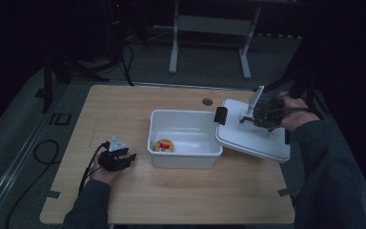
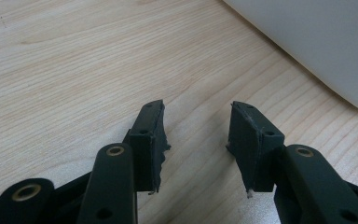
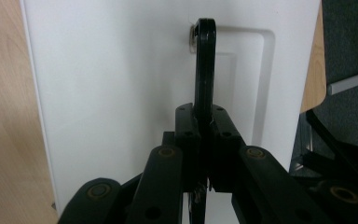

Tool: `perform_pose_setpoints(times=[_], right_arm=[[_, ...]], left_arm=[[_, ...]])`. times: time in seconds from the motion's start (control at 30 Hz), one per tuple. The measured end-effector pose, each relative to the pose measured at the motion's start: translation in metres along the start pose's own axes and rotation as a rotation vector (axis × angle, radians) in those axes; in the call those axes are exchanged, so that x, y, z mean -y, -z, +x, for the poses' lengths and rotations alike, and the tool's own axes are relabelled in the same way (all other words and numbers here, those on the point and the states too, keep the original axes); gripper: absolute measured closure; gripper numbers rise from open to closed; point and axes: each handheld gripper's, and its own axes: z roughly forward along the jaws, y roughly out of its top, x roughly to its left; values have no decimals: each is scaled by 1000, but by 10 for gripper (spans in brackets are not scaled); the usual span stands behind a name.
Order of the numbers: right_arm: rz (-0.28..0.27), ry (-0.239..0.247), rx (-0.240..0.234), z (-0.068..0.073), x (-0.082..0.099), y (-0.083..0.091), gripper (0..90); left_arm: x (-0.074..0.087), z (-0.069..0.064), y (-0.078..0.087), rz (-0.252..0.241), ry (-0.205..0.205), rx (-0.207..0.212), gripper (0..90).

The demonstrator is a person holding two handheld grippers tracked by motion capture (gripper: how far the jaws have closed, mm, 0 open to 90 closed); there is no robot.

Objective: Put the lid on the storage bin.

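A white bin (image 1: 183,161) stands mid-table with a round yellow and red thing (image 1: 164,145) on its floor. Just right of it hangs the white lid (image 1: 257,140), its left edge at the bin's right rim. My right gripper (image 1: 248,118) is shut on the lid's black handle (image 3: 204,60); in the right gripper view the gripper (image 3: 204,123) pinches the upright handle over the lid (image 3: 112,84). My left gripper (image 1: 131,156) rests low on the table left of the bin. In the left gripper view it (image 2: 196,126) stands open with bare wood between the fingers and the bin wall (image 2: 317,42) ahead.
A black clip (image 1: 220,116) sits on the lid's left end. A round grommet hole (image 1: 207,101) lies near the table's far edge. Bare wooden tabletop (image 1: 195,195) stretches in front of the bin. Past the table are a white desk frame (image 1: 209,28) and cables on the floor.
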Motion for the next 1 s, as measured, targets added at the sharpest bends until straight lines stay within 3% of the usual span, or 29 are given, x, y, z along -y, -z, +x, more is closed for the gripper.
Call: perform_pose_setpoints(times=[1.0], right_arm=[[-42,51,-18,6,-49,0,846]], left_arm=[[0,0,0,0,0,2,558]])
